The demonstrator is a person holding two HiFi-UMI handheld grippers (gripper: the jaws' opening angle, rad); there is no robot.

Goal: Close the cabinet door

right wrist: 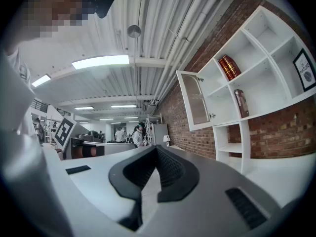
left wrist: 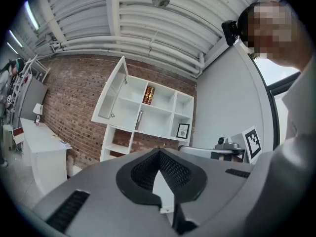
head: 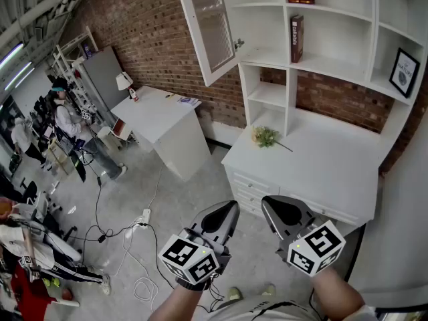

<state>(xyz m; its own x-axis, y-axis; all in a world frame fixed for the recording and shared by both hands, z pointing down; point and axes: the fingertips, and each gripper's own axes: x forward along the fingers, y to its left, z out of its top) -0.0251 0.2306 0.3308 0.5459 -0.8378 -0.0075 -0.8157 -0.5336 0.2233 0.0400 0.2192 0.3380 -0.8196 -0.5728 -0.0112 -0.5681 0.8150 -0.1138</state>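
A white shelf unit stands against the brick wall. Its glass-paned cabinet door (head: 208,25) hangs swung open to the left, with a small knob (head: 239,43) on its edge. The same door (left wrist: 111,95) shows in the left gripper view and, as door (right wrist: 193,101), in the right gripper view. My left gripper (head: 231,209) and right gripper (head: 267,204) are held side by side low in the head view, well short of the shelves. Both are shut with nothing between the jaws.
A white desk top (head: 321,162) under the shelves carries a small plant sprig (head: 265,136). Books (head: 297,37) and a framed picture (head: 404,71) sit on the shelves. A white table (head: 160,122) stands to the left, cables (head: 140,246) lie on the floor, and people (head: 63,122) are at far left.
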